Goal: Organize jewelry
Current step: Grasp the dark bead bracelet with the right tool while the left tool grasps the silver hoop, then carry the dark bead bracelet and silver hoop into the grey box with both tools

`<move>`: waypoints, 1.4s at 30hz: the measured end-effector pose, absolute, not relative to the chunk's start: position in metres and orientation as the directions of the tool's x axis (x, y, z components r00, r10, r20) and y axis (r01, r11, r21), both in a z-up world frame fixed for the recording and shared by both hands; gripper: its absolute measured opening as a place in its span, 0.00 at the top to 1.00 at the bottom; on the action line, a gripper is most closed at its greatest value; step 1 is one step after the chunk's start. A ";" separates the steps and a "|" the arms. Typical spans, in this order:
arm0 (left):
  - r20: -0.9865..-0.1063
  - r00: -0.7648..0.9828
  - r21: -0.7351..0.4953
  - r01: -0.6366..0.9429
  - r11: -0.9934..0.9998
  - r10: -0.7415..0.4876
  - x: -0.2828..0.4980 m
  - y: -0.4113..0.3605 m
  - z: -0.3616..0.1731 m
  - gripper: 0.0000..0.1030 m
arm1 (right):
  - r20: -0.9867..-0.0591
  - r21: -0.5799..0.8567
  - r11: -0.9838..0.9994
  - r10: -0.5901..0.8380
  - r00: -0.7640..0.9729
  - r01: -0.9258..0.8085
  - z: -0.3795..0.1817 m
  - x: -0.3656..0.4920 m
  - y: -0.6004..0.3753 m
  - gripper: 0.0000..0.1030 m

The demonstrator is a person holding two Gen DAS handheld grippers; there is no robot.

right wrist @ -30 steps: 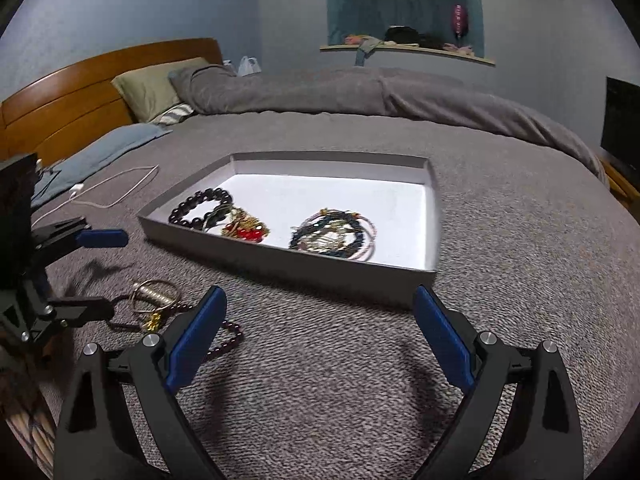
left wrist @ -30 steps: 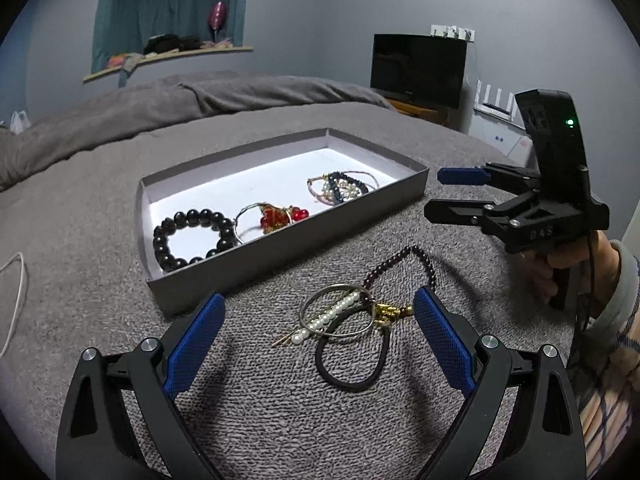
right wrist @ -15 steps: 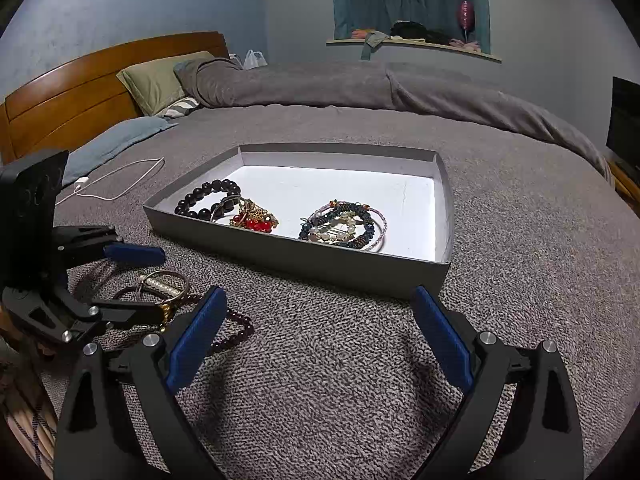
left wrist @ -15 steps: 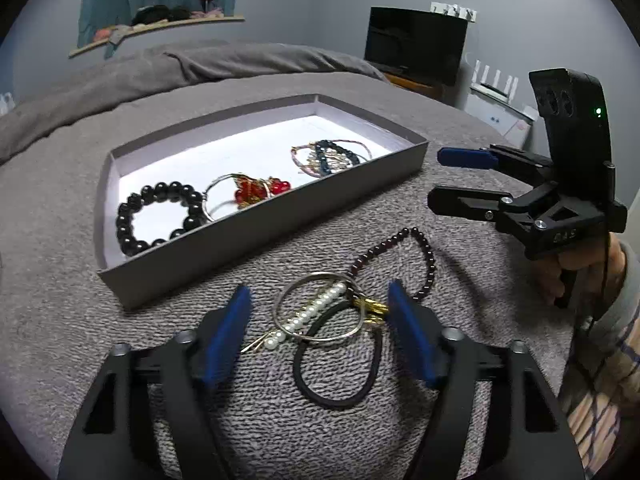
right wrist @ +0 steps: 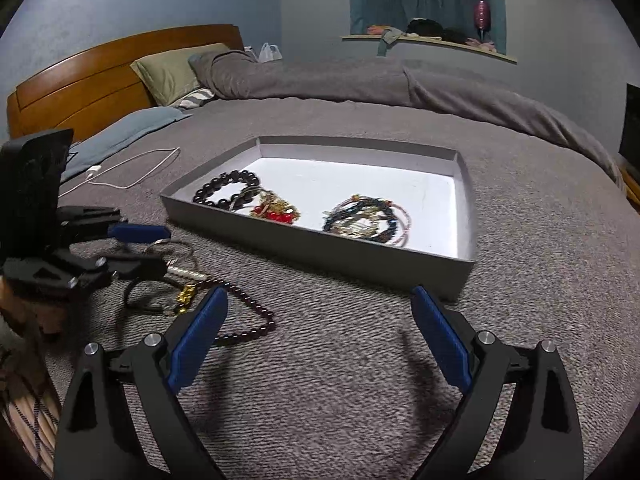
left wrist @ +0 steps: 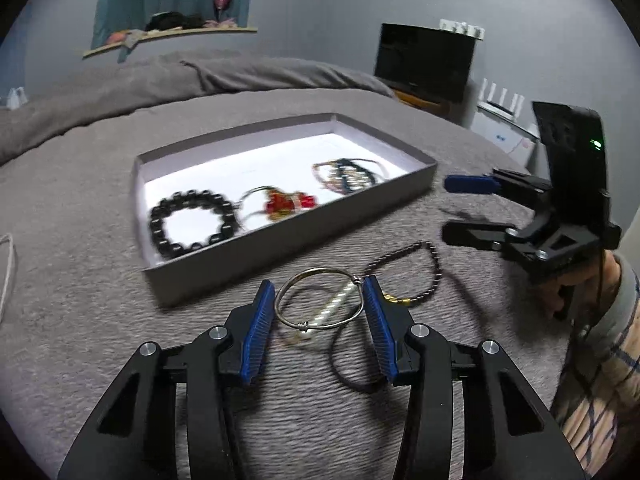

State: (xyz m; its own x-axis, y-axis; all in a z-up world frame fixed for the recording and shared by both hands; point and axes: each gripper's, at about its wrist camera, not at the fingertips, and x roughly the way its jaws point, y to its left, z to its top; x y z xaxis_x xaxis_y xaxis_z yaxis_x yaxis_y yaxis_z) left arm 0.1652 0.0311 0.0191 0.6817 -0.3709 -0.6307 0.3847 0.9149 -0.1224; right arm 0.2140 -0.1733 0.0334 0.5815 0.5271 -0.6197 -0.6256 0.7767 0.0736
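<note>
— Lighting?
— Dim, bluish room. The white floor of the tray (left wrist: 280, 160) is the brightest surface, near overexposed. Soft dark shadows lie on the bed (right wrist: 340, 360) beneath the right hand-held gripper (right wrist: 318, 340).
— Sharpness?
— Left view shows motion blur: the black bead bracelet (left wrist: 192, 224) smears sideways. Right view is crisper, though grainy.
— Distortion?
— Strong fisheye bowing; black vignette fills all corners.

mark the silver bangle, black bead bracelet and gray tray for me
silver bangle (left wrist: 297, 282), left wrist view, on the upper left arc of the hoop.
black bead bracelet (left wrist: 159, 229), left wrist view, on the beads at its left side.
gray tray (left wrist: 280, 240), left wrist view, on the near outer wall.
</note>
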 end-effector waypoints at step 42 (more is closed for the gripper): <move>-0.701 0.647 -0.091 0.338 0.937 -0.302 0.178 0.036 0.009 0.55 | -0.716 0.039 0.705 0.514 0.472 -0.708 0.013 0.202 -0.125 0.94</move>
State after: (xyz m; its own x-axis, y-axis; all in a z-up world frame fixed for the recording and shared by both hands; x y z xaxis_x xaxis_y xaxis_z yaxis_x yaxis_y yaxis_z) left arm 0.1785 0.0362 0.0086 0.6466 -0.3018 -0.7006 0.3380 0.9367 -0.0915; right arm 0.2024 -0.1251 0.0134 0.4719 0.5137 -0.7165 -0.7083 0.7048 0.0388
